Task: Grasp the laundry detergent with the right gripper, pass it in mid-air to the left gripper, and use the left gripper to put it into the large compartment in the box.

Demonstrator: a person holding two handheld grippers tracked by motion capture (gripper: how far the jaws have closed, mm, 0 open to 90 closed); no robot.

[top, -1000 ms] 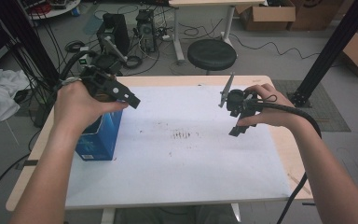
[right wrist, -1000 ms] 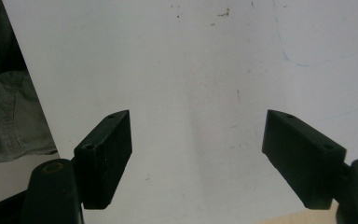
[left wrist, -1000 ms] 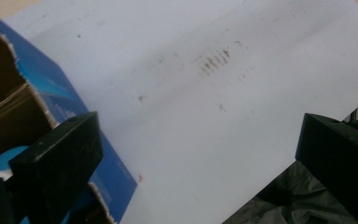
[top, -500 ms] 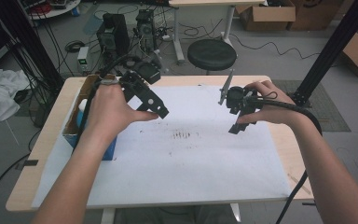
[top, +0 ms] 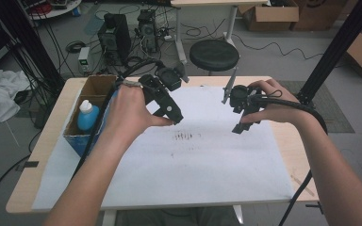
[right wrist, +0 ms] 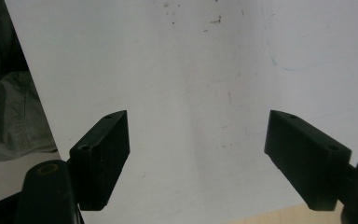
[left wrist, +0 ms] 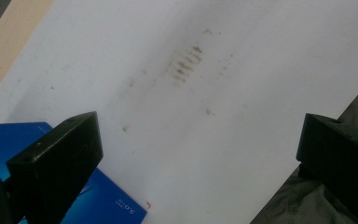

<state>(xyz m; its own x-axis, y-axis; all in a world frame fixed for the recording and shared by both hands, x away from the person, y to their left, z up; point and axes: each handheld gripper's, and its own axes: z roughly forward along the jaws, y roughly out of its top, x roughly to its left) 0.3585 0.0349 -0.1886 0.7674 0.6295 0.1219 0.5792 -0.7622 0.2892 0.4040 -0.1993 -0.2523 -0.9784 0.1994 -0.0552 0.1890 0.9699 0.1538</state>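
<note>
My left gripper (top: pixel 169 110) hangs over the middle of a white sheet (top: pixel 202 165), just right of an open blue box (top: pixel 82 141). In the left gripper view it (left wrist: pixel 200 135) stands open with nothing between its jaws; a corner of the blue box (left wrist: pixel 107 198) shows below it. A blue bottle with a white cap (top: pixel 86 115) lies inside the box. My right gripper (top: pixel 234 109) hovers over the sheet's far right part. It (right wrist: pixel 198 126) is open and empty too.
Brown smudges (top: pixel 186 137) mark the sheet's middle, seen also in the left gripper view as smudges (left wrist: pixel 186 65). The wooden table (top: pixel 37 188) borders the sheet. Behind the table stand a black stool (top: pixel 214 54) and computer gear (top: pixel 115 33) amid cables.
My left hand has swung right, from above the blue box to over the sheet, uncovering the box and its bottle. The right gripper has stayed put.
</note>
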